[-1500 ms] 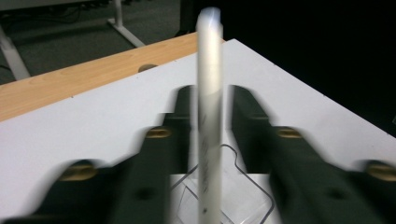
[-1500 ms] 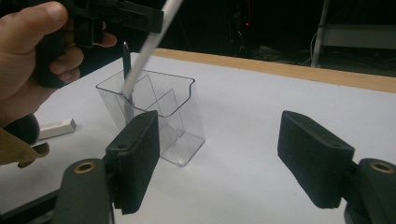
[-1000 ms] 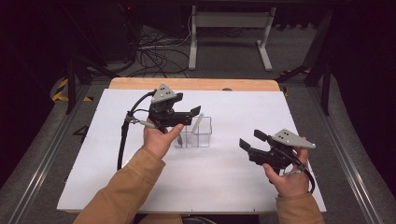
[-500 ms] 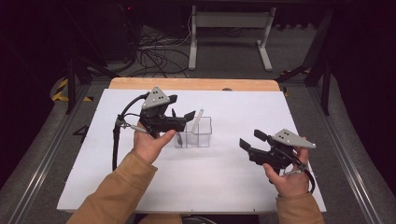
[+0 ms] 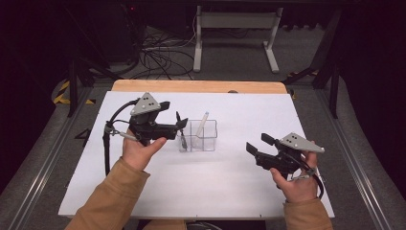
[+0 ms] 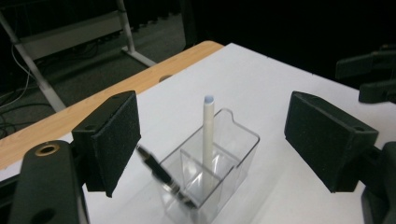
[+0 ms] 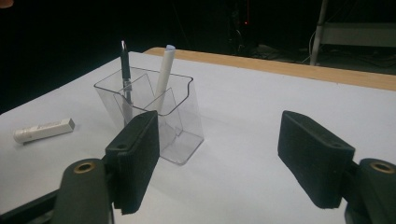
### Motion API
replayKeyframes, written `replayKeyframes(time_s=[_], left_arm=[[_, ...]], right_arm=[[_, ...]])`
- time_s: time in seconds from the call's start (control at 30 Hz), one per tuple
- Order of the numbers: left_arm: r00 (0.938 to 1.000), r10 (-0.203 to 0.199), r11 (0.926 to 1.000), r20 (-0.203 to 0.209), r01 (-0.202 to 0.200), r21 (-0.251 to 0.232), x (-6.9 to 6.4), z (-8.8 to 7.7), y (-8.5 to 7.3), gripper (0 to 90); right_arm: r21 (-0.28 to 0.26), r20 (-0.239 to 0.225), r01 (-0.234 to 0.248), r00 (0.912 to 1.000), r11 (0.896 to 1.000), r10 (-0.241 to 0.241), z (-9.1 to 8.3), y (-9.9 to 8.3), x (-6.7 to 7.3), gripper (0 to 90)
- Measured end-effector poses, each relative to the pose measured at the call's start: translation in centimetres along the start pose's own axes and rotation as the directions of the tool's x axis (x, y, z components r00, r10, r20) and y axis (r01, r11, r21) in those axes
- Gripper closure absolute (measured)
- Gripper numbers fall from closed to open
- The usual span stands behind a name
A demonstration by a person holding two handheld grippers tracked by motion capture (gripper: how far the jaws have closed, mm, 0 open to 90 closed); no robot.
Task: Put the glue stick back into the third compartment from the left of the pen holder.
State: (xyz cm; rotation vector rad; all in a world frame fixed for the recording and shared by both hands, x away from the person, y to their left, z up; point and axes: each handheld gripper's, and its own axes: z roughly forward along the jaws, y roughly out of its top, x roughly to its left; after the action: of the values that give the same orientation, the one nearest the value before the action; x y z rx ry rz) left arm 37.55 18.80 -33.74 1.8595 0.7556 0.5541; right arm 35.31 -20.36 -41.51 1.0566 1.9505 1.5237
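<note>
Left gripper (image 5: pixel 179 125) drawn back from holder (image 5: pixel 198 136), released; dark pen (image 5: pixel 182 132) deposited. Right gripper (image 5: pixel 254 144) released, idle.

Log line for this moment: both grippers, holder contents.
left gripper: open, empty, beside holder | right gripper: open, empty, apart | holder: black pen, white pen, upright | white tube: on table
</note>
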Motion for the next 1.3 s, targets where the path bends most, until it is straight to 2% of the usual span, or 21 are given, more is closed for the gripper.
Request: replayKeyframes(time_s=[0.23, 0.37, 0.47, 0.53, 0.67, 0.73, 0.77, 0.87, 0.93, 1.0, 1.03, 1.1, 1.13, 1.17, 1.23, 1.27, 1.3], left_arm=[[0.9991, 0.023, 0.9958, -0.037, -0.020, 0.089, 1.1, -2.3, -1.7, 19.3], [0.9983, 0.007, 0.9934, -0.058, 0.000, 0.115, 1.9, -3.4, -2.6, 19.3], [0.9961, 0.010, 0.9836, -0.087, 0.006, 0.180, 2.6, -4.1, -3.1, 19.1], [0.9959, 0.003, 0.9765, -0.091, 0.016, 0.215, 3.0, -4.4, -3.5, 19.1], [0.9941, 0.001, 0.9648, -0.108, 0.027, 0.261, 3.8, -4.6, -4.2, 19.3], [0.9937, 0.011, 0.9528, -0.111, 0.024, 0.303, 4.0, -4.6, -4.5, 19.2], [0.9935, 0.016, 0.9494, -0.112, 0.020, 0.314, 4.0, -4.7, -4.6, 19.2], [0.9935, 0.035, 0.9303, -0.109, 0.007, 0.367, 4.1, -4.8, -4.9, 19.4], [0.9933, 0.036, 0.9236, -0.109, 0.008, 0.383, 4.2, -4.7, -5.2, 19.8], [0.9939, 0.044, 0.9062, -0.101, 0.003, 0.423, 4.2, -4.4, -5.6, 19.9], [0.9936, 0.048, 0.9012, -0.103, 0.001, 0.433, 4.2, -4.2, -5.7, 20.2], [0.9925, 0.067, 0.8783, -0.102, -0.010, 0.478, 4.2, -3.9, -6.1, 20.7], [0.9913, 0.080, 0.8622, -0.104, -0.016, 0.506, 4.3, -3.7, -6.4, 20.8], [0.9905, 0.086, 0.8544, -0.107, -0.018, 0.519, 4.3, -3.6, -6.5, 20.8], [0.9898, 0.086, 0.8434, -0.113, -0.012, 0.537, 4.4, -3.5, -6.8, 21.5], [0.9899, 0.086, 0.8339, -0.112, -0.010, 0.552, 4.5, -3.6, -7.0, 21.7], [0.9898, 0.086, 0.8297, -0.114, -0.008, 0.558, 4.6, -3.6, -7.1, 21.8]], right_arm=[[0.005, -0.004, 0.004, 1.0000, 1.000, -0.004, 0.3, 0.0, 0.1, 30.4], [0.003, -0.006, 0.007, 1.0000, 1.000, -0.007, 0.2, 0.0, 0.2, 30.4], [0.002, -0.006, 0.007, 1.0000, 1.000, -0.007, 0.2, 0.1, 0.2, 30.4], [0.003, -0.007, 0.007, 1.0000, 1.000, -0.007, 0.2, 0.0, 0.2, 30.4], [0.003, -0.008, 0.007, 0.9999, 1.000, -0.007, 0.2, 0.1, 0.2, 30.4], [0.004, -0.008, 0.006, 1.0000, 1.000, -0.006, 0.2, 0.1, 0.2, 30.4], [0.004, -0.008, 0.006, 0.9999, 1.000, -0.006, 0.2, 0.1, 0.3, 30.4], [0.003, -0.009, 0.008, 0.9999, 1.000, -0.008, 0.2, 0.1, 0.3, 30.4], [0.003, -0.008, 0.008, 0.9999, 1.000, -0.008, 0.1, 0.1, 0.3, 30.4], [0.004, -0.007, 0.007, 0.9999, 1.000, -0.007, 0.1, 0.0, 0.3, 30.4], [0.005, -0.007, 0.007, 0.9999, 1.000, -0.007, 0.2, 0.0, 0.2, 30.4], [0.005, -0.007, 0.005, 1.0000, 1.000, -0.005, 0.2, 0.0, 0.3, 30.4], [0.005, -0.007, 0.006, 1.0000, 1.000, -0.006, 0.1, 0.0, 0.3, 30.4], [0.005, -0.007, 0.005, 1.0000, 1.000, -0.005, 0.1, 0.0, 0.3, 30.4], [0.005, -0.008, 0.006, 1.0000, 1.000, -0.006, 0.2, 0.0, 0.3, 30.4], [0.006, -0.007, 0.006, 1.0000, 1.000, -0.006, 0.2, 0.0, 0.3, 30.4], [0.007, -0.007, 0.009, 0.9999, 1.000, -0.009, 0.2, 0.0, 0.3, 30.4]])
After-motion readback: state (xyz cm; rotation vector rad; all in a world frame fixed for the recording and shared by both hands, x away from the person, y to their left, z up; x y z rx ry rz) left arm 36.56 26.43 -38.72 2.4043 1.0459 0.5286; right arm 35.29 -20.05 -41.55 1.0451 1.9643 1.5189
